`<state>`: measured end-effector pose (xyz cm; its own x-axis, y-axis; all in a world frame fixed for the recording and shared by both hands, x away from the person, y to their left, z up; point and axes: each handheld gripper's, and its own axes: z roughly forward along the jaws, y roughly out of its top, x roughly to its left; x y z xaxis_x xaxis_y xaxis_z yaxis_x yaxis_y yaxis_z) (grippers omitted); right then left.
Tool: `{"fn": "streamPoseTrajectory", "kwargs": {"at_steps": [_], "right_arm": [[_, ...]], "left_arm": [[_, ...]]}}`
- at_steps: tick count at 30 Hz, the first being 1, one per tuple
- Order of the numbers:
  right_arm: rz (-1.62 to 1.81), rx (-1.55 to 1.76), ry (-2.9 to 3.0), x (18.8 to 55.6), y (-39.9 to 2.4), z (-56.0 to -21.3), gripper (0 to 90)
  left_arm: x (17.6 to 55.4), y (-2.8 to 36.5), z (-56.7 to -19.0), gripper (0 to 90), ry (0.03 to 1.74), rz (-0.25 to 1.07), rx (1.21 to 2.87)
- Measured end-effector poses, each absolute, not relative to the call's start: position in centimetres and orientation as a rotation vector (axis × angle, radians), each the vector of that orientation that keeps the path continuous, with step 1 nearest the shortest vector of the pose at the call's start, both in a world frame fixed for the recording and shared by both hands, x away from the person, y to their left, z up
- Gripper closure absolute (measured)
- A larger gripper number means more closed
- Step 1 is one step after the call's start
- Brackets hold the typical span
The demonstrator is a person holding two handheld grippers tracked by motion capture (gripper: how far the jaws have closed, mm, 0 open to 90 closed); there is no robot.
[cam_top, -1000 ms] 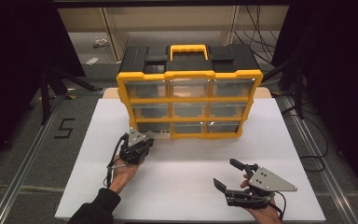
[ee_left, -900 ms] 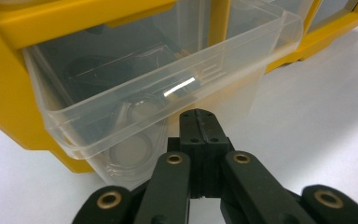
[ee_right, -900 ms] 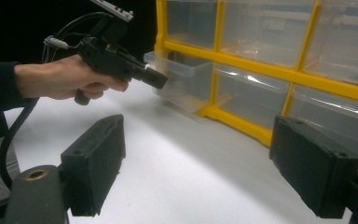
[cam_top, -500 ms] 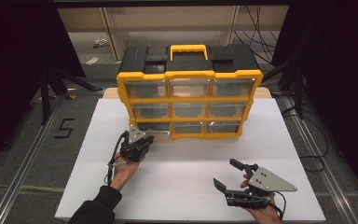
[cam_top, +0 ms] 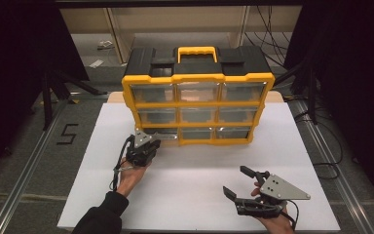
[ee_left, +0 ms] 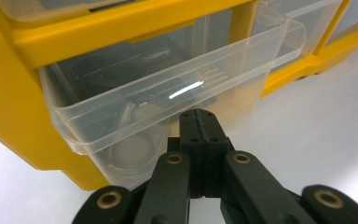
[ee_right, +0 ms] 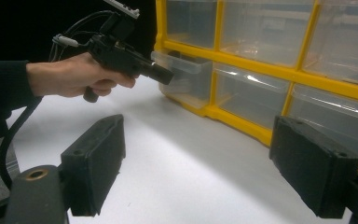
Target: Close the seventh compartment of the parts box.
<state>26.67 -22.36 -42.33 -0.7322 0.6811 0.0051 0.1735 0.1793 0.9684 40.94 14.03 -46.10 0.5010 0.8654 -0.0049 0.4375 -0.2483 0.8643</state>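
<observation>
Left gripper view: clear plastic drawer [ee_left: 168,98].

glossy clear plastic drawer [ee_left: 168,107], matt white table [cam_top: 190,185]

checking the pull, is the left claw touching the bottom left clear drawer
Touching. In the left gripper view, the shut left claw presses its tips against the front of the partly pulled-out clear drawer, just under its lip, with no gap visible.

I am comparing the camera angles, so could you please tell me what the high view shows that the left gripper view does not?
The high view takes in the whole organizer with its yellow handle, the white table and the open right claw. The left gripper view reveals the round clear items inside the bottom-left drawer. Both show the shut left claw at that drawer.
</observation>
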Motion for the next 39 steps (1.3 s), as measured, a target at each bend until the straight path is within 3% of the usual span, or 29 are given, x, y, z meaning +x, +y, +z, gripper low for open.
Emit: {"fn": "streamPoseTrajectory", "kwargs": {"at_steps": [39], "right_arm": [[1.576, 0.805, 2.03, 26.7, -22.4, -42.3, 19.2]], "left_arm": [[42.7, 13.9, -46.4, 90.0, 1.085, 0.642, 1.85]]}}
